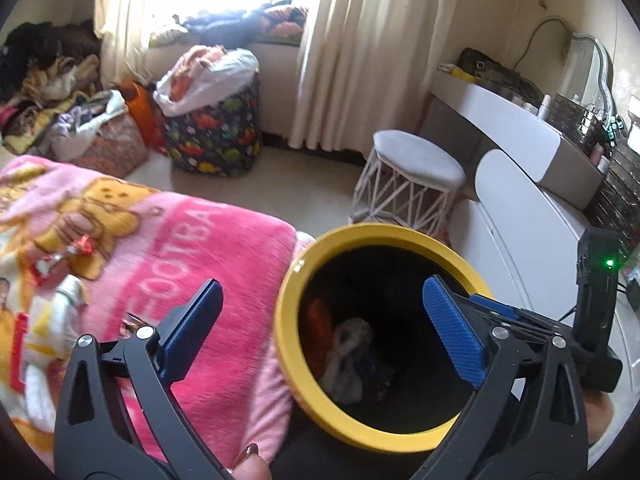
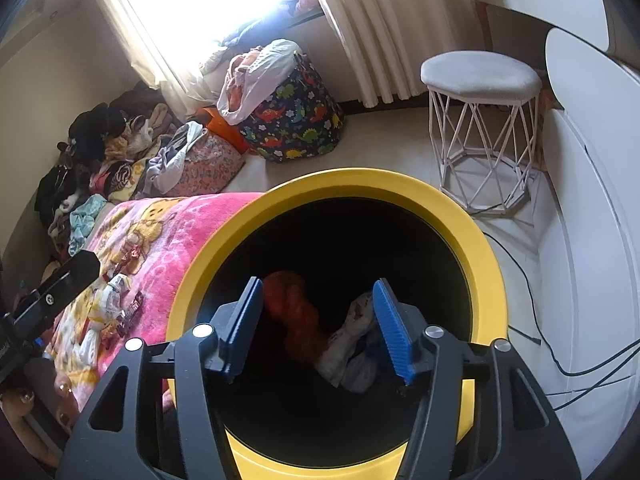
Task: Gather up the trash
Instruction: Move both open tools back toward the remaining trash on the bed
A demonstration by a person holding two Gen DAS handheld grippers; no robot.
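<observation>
A bin with a yellow rim (image 1: 384, 233) (image 2: 360, 184) and a black inside stands against the bed's pink blanket (image 1: 224, 248) (image 2: 168, 236). At its bottom lie an orange wrapper (image 2: 296, 312) (image 1: 320, 320) and crumpled white trash (image 2: 352, 348) (image 1: 348, 356). My right gripper (image 2: 318, 286) hangs open over the bin's mouth, nothing between its blue pads. My left gripper (image 1: 322, 292) is open wide, one finger over the blanket and the other over the bin, and it holds nothing. Wrappers (image 1: 82, 245) (image 2: 134, 258) and a crumpled paper (image 2: 114, 292) lie on the blanket.
A white wire stool (image 1: 416, 160) (image 2: 480, 80) stands beyond the bin, beside a white dressing table (image 1: 532, 140). A dinosaur-print basket (image 1: 216, 132) (image 2: 296, 120) and piled clothes (image 2: 120, 148) line the wall under the window. Cables (image 2: 560, 340) trail across the floor on the right.
</observation>
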